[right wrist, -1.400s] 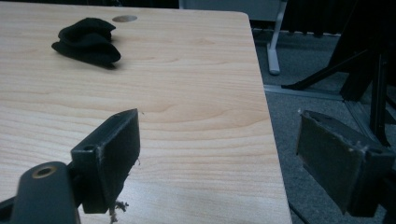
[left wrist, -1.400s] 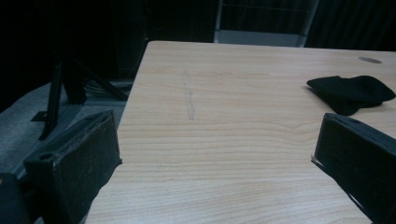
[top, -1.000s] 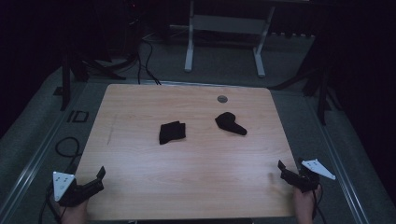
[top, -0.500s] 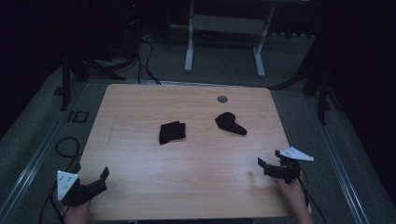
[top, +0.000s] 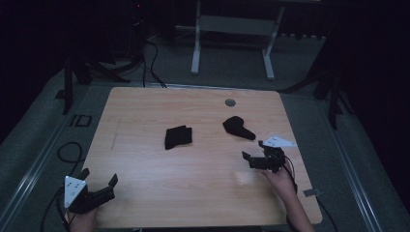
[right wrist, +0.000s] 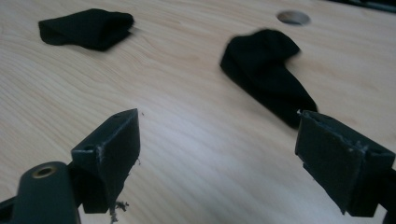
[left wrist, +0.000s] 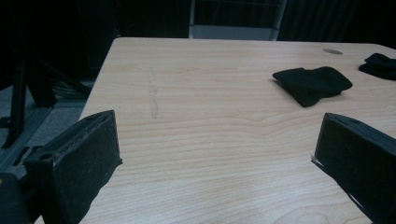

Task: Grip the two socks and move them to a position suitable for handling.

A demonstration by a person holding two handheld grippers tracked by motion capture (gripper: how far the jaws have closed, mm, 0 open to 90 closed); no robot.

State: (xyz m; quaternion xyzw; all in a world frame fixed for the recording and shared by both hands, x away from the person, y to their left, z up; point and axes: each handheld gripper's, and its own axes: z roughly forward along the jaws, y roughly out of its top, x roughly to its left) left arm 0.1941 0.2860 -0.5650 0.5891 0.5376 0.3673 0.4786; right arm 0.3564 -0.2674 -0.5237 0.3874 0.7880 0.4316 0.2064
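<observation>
Two dark cloth pieces lie mid-table. One is a folded black cloth (top: 178, 137) (left wrist: 312, 84) (right wrist: 86, 28); to its right lies a longer black cloth (top: 238, 127) (left wrist: 380, 64) (right wrist: 268, 70). My right gripper (top: 253, 150) (right wrist: 217, 121) is open and hovers just in front of the longer cloth, its jaws wide apart with nothing between them. At the table's near left corner, my left gripper (top: 100, 176) (left wrist: 217, 130) is open and empty, far from both cloths.
The wooden table (top: 145, 111) has a round cable hole (top: 230, 102) (right wrist: 293, 17) near its far edge. A white desk frame (top: 232, 29) and cables (top: 150, 58) stand on the dark floor beyond. A small piece of tape (top: 310, 193) sits near the right front corner.
My right gripper has moved forward and leftward from the table's right edge to just short of the longer black cloth. The left gripper has barely shifted.
</observation>
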